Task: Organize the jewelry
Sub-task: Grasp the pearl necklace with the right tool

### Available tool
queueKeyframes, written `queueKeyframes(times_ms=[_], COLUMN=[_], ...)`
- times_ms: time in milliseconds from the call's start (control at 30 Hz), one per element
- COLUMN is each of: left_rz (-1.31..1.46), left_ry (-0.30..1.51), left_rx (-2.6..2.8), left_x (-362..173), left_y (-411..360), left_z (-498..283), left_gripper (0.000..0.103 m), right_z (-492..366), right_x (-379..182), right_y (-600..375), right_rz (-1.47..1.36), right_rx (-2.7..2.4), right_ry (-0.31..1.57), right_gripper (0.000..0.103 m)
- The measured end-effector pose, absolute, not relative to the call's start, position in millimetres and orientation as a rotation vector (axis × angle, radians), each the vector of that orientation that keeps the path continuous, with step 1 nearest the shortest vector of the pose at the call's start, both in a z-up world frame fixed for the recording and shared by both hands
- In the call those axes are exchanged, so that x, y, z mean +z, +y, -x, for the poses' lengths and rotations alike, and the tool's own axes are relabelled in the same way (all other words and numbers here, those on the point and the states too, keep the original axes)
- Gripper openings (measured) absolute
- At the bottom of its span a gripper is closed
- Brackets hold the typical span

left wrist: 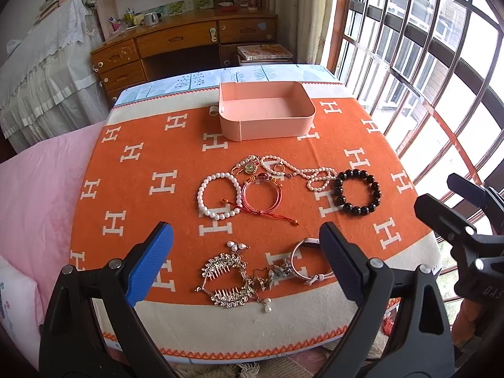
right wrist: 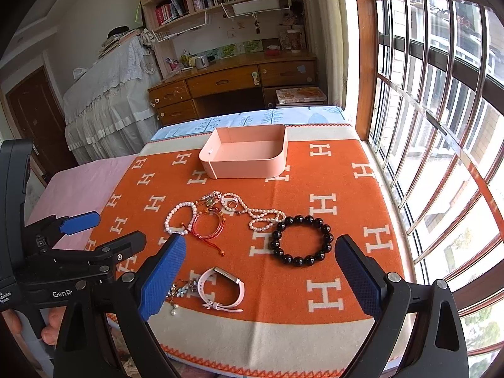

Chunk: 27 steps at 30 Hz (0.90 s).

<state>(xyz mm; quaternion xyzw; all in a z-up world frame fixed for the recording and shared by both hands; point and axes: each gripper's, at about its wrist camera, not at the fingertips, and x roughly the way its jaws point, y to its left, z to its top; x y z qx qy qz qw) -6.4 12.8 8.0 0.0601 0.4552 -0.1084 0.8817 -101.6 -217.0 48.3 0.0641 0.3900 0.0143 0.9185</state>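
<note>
A pink open box (left wrist: 266, 110) (right wrist: 245, 154) stands empty at the far side of the orange blanket. Jewelry lies in front of it: a black bead bracelet (left wrist: 357, 192) (right wrist: 300, 241), a white pearl bracelet (left wrist: 217, 195) (right wrist: 179, 217), a red bangle with cord (left wrist: 261, 197) (right wrist: 208, 225), a pearl necklace (left wrist: 302, 171) (right wrist: 255, 212), gold hair combs (left wrist: 228, 278) and a pink watch (right wrist: 225, 293) (left wrist: 304, 260). My left gripper (left wrist: 245, 263) is open above the hair combs. My right gripper (right wrist: 261, 275) is open above the watch.
The orange H-pattern blanket (left wrist: 141, 189) covers a small table. A barred window (left wrist: 425, 63) runs along the right. A wooden desk (left wrist: 189, 41) and a lace-covered bed (left wrist: 41, 72) stand behind. A pink quilt (left wrist: 34, 201) lies at the left.
</note>
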Motion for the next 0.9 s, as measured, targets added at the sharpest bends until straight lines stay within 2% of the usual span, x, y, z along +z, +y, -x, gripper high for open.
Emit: queueKeyframes(times_ms=[600, 767, 900], left_rz=[-0.152, -0.087, -0.041], left_ry=[1.150, 1.222, 1.274], left_rx=[-0.234, -0.236, -0.210], left_x=[-64, -82, -98], left_y=[21, 34, 47], left_z=[-121, -147, -160], left_gripper=[0.092, 0.087, 0.082], right_z=[13, -28, -63], right_x=[-5, -33, -60], right_y=[-304, -305, -292], right_rz=[-0.266, -0.291, -0.270], right_rx=[-0.095, -0.038, 0.055], right_ry=[0.908, 0.998, 1.083], right_gripper=[0.096, 0.083, 0.078])
